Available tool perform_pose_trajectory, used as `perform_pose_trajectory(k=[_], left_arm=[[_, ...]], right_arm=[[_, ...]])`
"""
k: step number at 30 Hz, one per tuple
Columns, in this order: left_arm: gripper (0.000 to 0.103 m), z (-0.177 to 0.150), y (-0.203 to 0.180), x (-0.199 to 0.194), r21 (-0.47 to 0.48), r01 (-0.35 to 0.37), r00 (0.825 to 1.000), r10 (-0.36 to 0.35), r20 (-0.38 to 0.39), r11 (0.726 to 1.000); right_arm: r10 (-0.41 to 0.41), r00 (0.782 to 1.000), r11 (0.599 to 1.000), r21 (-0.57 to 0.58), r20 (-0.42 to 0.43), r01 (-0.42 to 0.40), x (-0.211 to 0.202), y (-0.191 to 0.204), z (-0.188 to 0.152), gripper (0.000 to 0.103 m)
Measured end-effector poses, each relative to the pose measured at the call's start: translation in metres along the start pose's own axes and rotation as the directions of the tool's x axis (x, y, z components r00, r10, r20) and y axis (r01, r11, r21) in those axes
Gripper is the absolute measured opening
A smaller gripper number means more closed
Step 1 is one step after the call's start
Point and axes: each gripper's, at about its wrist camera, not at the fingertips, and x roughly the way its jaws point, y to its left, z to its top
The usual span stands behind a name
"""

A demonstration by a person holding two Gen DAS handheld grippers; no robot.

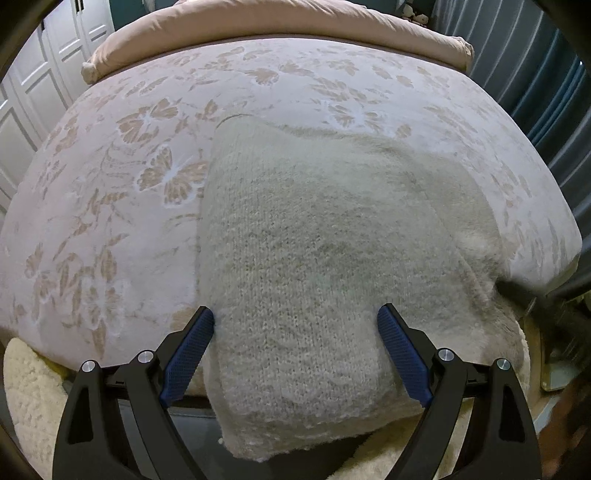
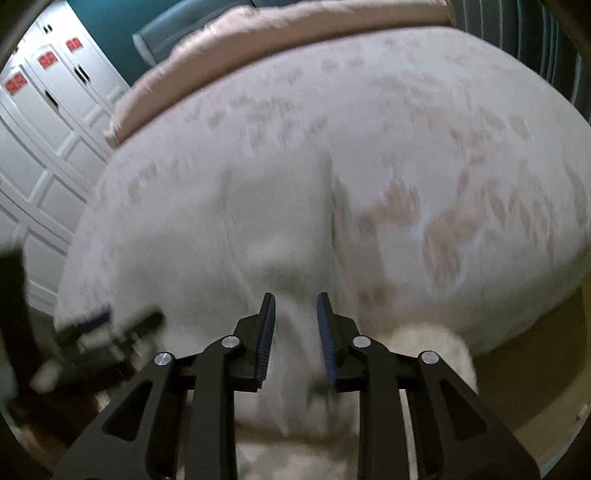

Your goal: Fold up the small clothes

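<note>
Fuzzy knit sweater (image 1: pixel 325 236) half-folded on the bed (image 1: pixel 110 221)

Left tongs (image 1: pixel 295 321) spread wide over it, nothing pinched; right tongs (image 2: pixel 295 306) parted too, blurry, gripping nothing.

A bed (image 1: pixel 110 229) with a pale butterfly-patterned cover carries a cream knitted garment (image 1: pixel 314 258) and a pink duvet (image 1: pixel 277 22).

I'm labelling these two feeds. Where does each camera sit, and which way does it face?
Left wrist: on the left gripper, looking steeply down at a cream knit garment on the floral bedspread; wide-open jaws show.
Right wrist: on the right gripper, facing down at the same garment, blurred; narrow-gapped jaws show, left gripper at lower left.
Shared: garment, bedspread, pink pillow, white wardrobe.
</note>
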Motion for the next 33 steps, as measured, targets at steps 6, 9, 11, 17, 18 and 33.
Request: perform_pose_trajectory(k=[6, 9, 11, 17, 18, 33], left_arm=[[0.089, -0.001, -0.002, 0.0, 0.005, -0.011, 1.0, 0.011, 0.002, 1.0], [0.089, -0.001, -0.002, 0.0, 0.004, -0.013, 1.0, 0.013, 0.0, 1.0], [0.089, 0.0, -0.002, 0.0, 0.002, -0.016, 1.0, 0.016, -0.001, 1.0], [0.089, 0.002, 0.0, 0.002, -0.008, -0.018, 1.0, 0.018, 0.005, 1.0], [0.089, 0.002, 0.0, 0.003, -0.012, -0.018, 1.0, 0.018, 0.006, 1.0], [0.092, 0.003, 0.002, 0.007, -0.015, -0.008, 1.0, 0.007, -0.014, 1.0]], right_arm=[[0.018, 0.999, 0.999, 0.041, 0.042, -0.02, 0.026, -0.015, 0.069, 0.045], [0.061, 0.997, 0.997, 0.04, -0.047, -0.06, 0.063, -0.011, 0.09, 0.046], [0.037, 0.995, 0.999, -0.005, -0.089, -0.037, 0.085, -0.002, 0.096, 0.006], [0.118, 0.986, 0.992, -0.064, 0.114, -0.112, 0.039, 0.011, 0.123, 0.006], [0.102, 0.991, 0.994, -0.04, 0.085, -0.099, 0.051, 0.003, 0.123, 0.006], [0.062, 0.997, 0.998, 0.028, -0.043, -0.061, -0.027, -0.014, -0.012, 0.013]])
